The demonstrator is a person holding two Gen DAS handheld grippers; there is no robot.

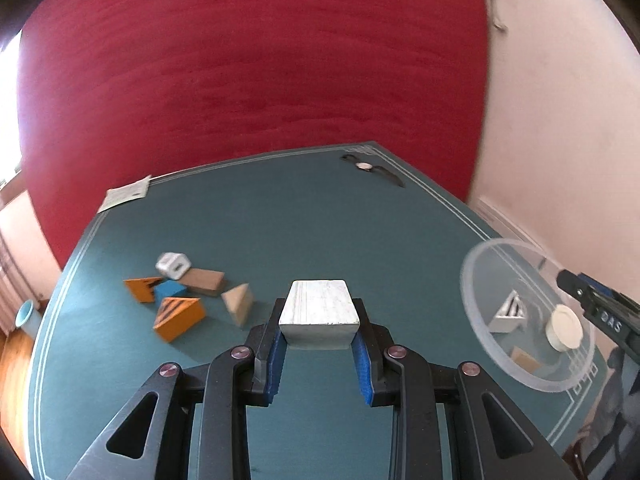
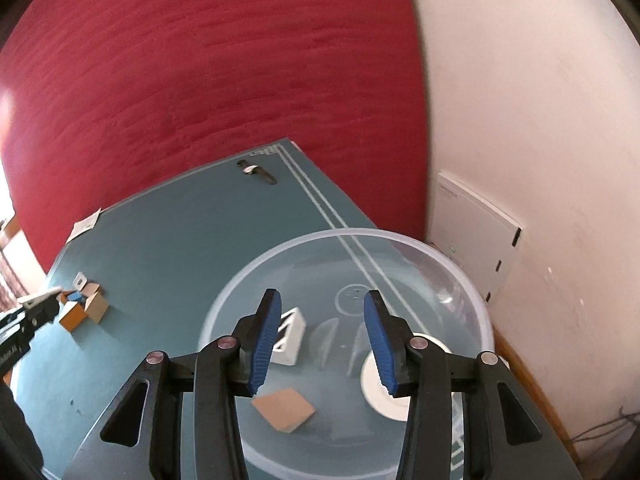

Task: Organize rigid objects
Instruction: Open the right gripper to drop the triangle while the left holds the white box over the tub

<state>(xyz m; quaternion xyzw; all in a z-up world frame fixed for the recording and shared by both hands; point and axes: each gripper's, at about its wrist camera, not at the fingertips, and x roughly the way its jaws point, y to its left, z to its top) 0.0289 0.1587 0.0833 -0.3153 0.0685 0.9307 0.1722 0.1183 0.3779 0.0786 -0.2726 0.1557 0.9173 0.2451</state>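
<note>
Now the left gripper [image 1: 320, 344] grasps a whitewashed, streaky wooden block [image 1: 319, 309]; the right gripper [image 2: 322, 344] stands released.

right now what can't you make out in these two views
- Left wrist view: the underside of the white block in the left claw, hidden by its own body.
- Left wrist view: the blue block, mostly covered by the orange wedges around it.
- Right wrist view: the white disc in the clear bowl, partly behind a right claw finger.
- Both views: the small dark item at the table's far edge, too small to identify.

A teal table [image 1: 320, 216] with pale border lines stands against a deep red wall [image 1: 248, 72]; right of it, a cream wall [image 2: 540, 120].
</note>
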